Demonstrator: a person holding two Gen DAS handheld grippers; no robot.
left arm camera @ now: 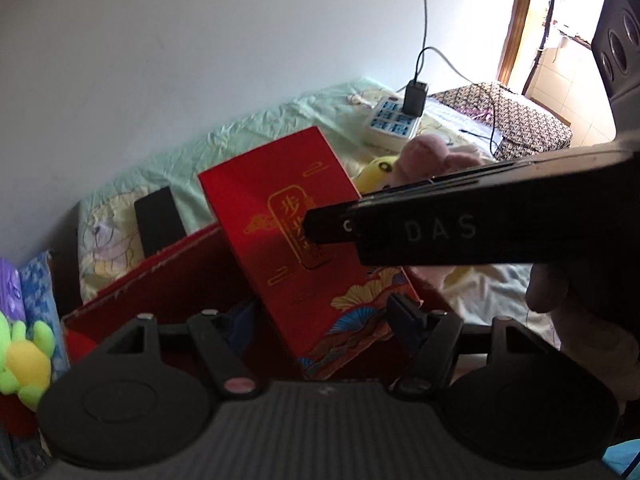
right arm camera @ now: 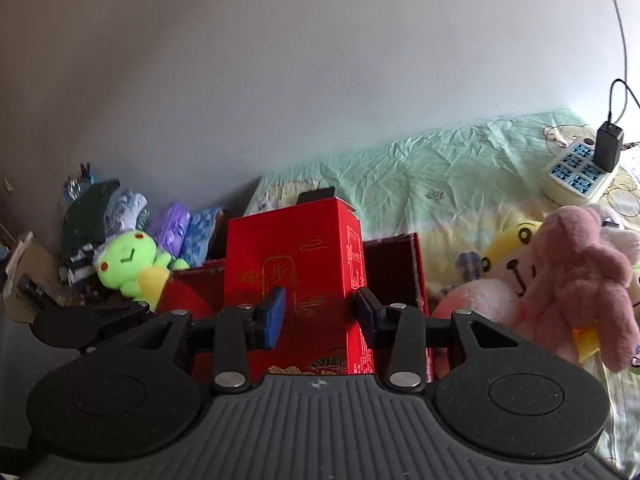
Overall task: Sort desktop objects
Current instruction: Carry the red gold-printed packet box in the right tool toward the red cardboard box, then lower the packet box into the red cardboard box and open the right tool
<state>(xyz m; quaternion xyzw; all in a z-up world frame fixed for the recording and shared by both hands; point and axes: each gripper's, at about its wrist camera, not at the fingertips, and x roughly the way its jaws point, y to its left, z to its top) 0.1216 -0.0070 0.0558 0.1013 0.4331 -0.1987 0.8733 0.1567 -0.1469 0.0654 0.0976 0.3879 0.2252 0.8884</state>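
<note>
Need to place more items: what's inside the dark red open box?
The tall red carton stands in the dark red open box, with the right gripper at its sides. A red item lies left of it. The floor beneath is hidden.
</note>
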